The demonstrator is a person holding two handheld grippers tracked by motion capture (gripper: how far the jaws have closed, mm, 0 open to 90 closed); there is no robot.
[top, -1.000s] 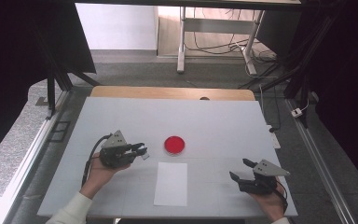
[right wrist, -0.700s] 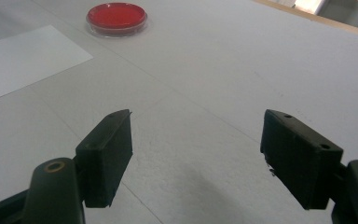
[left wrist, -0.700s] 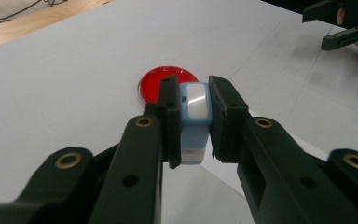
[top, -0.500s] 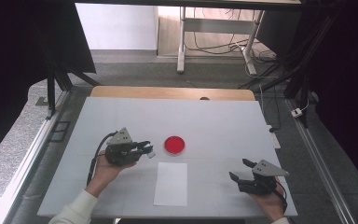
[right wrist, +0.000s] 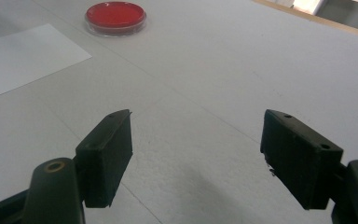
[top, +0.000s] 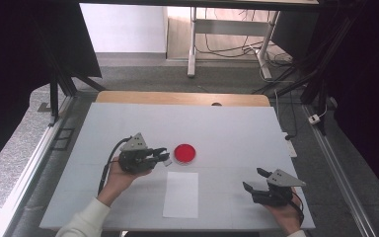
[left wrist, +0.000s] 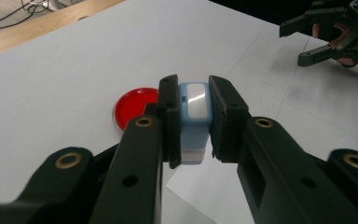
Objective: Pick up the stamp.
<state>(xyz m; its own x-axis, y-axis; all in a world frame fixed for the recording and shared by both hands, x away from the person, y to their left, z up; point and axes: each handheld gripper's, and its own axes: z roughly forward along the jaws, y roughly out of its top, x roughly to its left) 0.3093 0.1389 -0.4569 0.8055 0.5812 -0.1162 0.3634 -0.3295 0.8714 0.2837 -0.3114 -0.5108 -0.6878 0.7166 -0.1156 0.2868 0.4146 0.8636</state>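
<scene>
High view: 2 hand-held grippers work over a white rectangular tabletop (top: 217, 123). The left gripper (top: 159, 156), carried in the person's left hand (top: 116, 177), hangs left of centre with its jaws pointing right. They pinch a small pale-blue block with a white face (top: 166, 159), which sits just left of a round red shallow dish with a clear rim (top: 184, 153); whether block and dish touch cannot be told here. A white rectangular sheet of paper (top: 181, 194) lies flat on the near side of the dish, close to it but apart.

Left gripper view: the 2 black jaws press on either side of the pale-blue block (left wrist: 194, 116), which stands upright between the pads, white face uppermost. The red dish (left wrist: 135, 106) lies beyond it on the table, partly hidden by 1 jaw.

The right gripper (top: 253, 180) rests at the near right of the table, well apart from the dish, jaws spread wide with nothing between them. Right gripper view: bare tabletop lies between its pads (right wrist: 109, 154), with the red dish (right wrist: 115, 16) far off and the paper (right wrist: 23, 56) beside it.
</scene>
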